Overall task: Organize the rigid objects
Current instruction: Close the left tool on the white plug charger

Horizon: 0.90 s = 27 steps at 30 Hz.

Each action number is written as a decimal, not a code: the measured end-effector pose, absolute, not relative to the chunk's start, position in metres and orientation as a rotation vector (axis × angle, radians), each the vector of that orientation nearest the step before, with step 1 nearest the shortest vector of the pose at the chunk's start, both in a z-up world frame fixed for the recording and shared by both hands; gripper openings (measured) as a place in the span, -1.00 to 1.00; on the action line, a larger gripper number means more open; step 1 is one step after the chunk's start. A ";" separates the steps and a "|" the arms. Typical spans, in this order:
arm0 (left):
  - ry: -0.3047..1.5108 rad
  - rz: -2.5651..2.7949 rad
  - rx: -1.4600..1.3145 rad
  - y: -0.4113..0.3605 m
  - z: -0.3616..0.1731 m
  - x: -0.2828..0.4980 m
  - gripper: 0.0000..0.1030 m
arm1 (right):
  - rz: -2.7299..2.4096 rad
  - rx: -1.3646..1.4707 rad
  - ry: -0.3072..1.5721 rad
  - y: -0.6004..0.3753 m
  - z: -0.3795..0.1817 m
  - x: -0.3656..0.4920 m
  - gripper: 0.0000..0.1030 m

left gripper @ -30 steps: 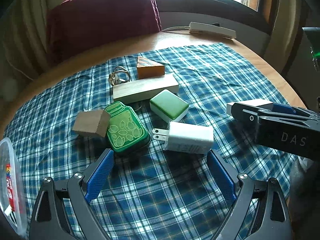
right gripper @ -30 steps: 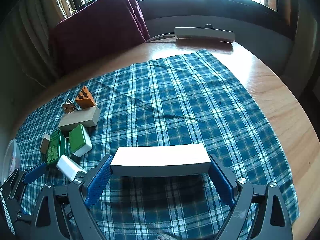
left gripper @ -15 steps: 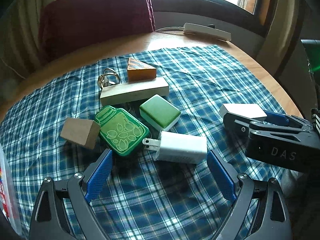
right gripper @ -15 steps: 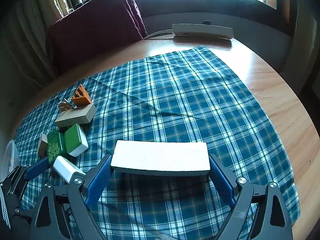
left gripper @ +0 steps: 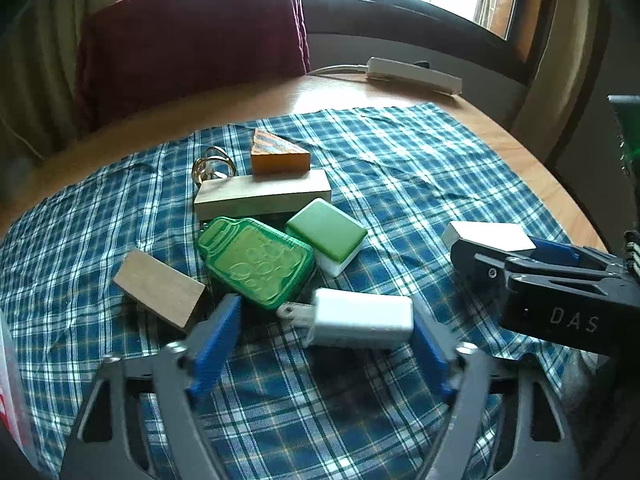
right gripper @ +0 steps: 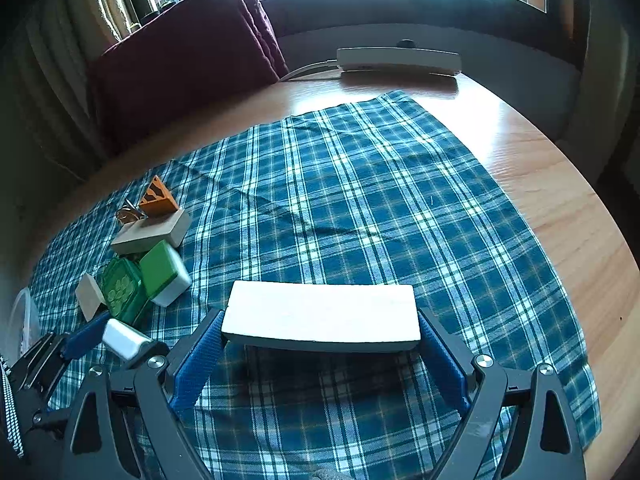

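Note:
My left gripper [left gripper: 324,306] is open and low over the plaid cloth [left gripper: 400,168]. A white plug charger [left gripper: 360,318] lies between its blue fingers: the right pad touches the charger's end, and a gap remains at the prong side. Just beyond lie a green jar-shaped case [left gripper: 256,260], a green-and-white tile [left gripper: 328,232], a long pale wooden block [left gripper: 262,194], an orange wedge [left gripper: 278,156] and a small tan block [left gripper: 160,290]. My right gripper [right gripper: 320,320] is shut on a flat white block [right gripper: 320,312], held crosswise just above the cloth, to the right of the cluster [right gripper: 152,264].
Metal rings [left gripper: 212,168] lie behind the long block. A clear plastic container [left gripper: 8,380] stands at the far left edge. A white power strip [right gripper: 396,60] and a maroon cushion [right gripper: 184,60] sit at the back. The round wooden table's edge [right gripper: 580,208] curves on the right.
My left gripper moved forward until its fingers flank the charger, and they narrowed slightly. My right gripper tilted down with the white block, so more of its top face shows.

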<state>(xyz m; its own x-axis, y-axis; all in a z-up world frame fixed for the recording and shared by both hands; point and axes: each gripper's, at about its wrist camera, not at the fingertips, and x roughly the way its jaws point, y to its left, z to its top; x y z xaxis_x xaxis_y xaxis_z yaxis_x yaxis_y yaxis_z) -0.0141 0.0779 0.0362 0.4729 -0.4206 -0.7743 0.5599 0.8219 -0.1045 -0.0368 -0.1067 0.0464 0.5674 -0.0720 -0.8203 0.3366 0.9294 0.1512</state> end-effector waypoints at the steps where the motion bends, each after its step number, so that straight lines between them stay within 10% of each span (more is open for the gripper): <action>1: 0.894 -0.608 0.165 0.079 0.037 -0.015 0.18 | -0.244 0.306 0.941 -0.107 0.046 -0.037 0.83; 27: 0.786 -0.491 0.004 0.150 0.062 -0.039 0.18 | -0.306 0.127 0.923 -0.086 0.038 -0.029 0.82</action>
